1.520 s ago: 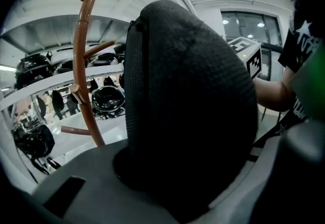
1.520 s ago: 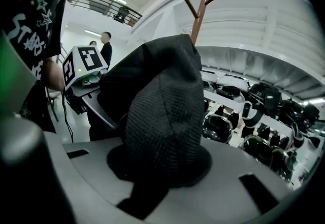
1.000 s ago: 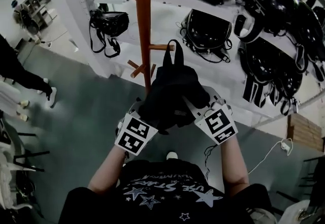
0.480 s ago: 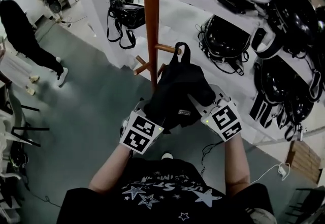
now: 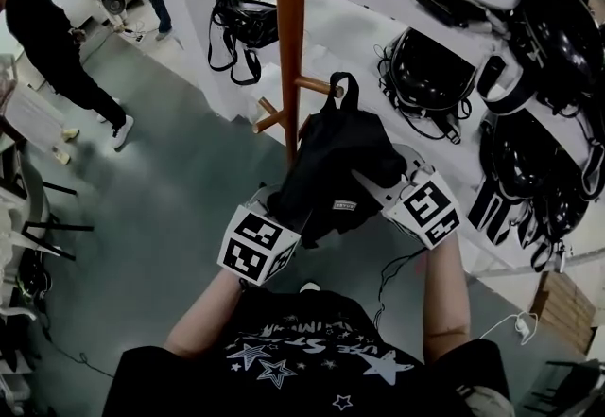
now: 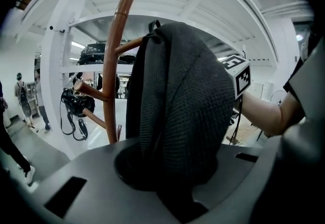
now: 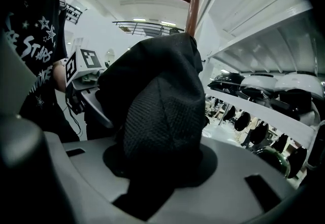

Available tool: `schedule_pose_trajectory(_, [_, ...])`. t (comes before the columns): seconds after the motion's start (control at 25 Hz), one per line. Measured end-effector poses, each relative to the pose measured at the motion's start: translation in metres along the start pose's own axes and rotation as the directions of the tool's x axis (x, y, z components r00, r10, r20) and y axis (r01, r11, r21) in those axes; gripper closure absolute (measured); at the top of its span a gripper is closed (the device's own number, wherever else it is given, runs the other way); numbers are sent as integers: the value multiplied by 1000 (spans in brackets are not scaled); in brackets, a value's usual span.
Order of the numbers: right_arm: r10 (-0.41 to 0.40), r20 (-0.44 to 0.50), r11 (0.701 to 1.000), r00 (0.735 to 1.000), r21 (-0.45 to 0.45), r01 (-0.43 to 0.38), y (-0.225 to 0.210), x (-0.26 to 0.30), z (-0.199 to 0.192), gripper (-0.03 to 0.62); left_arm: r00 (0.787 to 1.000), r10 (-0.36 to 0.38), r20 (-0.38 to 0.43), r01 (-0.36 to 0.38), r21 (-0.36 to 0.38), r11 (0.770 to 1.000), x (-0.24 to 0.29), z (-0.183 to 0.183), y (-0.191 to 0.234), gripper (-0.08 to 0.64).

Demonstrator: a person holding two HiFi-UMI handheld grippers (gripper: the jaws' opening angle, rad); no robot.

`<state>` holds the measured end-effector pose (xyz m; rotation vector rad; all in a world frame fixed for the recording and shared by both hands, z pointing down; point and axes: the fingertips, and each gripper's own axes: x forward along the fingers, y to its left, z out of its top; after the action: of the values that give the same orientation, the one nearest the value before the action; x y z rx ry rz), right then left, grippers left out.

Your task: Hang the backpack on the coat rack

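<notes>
1. Grey floor (image 5: 161, 188) and white shelving (image 5: 378, 23) stacked with dark helmets (image 5: 430, 75) lie behind a brown wooden coat rack (image 5: 290, 46). The black backpack (image 5: 336, 165) hangs in the air just in front of its pole, carried between both grippers.
2. The backpack's top loop (image 5: 342, 89) sits at the tip of a short peg (image 5: 312, 84). From the head view I cannot tell whether the loop is round the peg or only beside it.
3. The left gripper (image 6: 175, 192) has its jaws closing on the mesh fabric of the bag's side. The right gripper (image 7: 152, 187) has its jaws opening, with a fold of the same fabric between them.
4. Main risk: if the loop is not seated and the right side lets go, the weight would swing onto the left pinch alone. The bag could twist, pull the loop off the peg tip and drop to the floor.
5. The peg looks short and only slightly raised, so a loop caught on its very end may slide off once the bag sags. It probably needs pushing toward the pole before either side releases.
6. The limp loop may fold flat and miss the peg.
7. Soft mesh could snag on a jaw as it draws back and drag the bag away from the rack.
8. A shove against the pole might rock the rack.
</notes>
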<state>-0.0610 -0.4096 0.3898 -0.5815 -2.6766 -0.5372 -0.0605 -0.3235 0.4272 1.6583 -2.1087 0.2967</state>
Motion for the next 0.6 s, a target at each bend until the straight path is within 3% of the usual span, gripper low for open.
schedule_pose_trajectory(0.2, [15,-16,1000,1000,13,-15,-7,0,-5,395,1000,-24,12,25,-83,996,5,0,1,485])
schedule_pose_trajectory(0.4, [-7,-57,998,998,-66,3,-13,-17,-13,310,998,-46,37,50,-125,991,3,4,2,485])
schedule_pose_trajectory(0.6, [-39,-63,998,997,-47,36,-26,-46,-20,310,997,-48,64,60,-207,977,1,9,12,488])
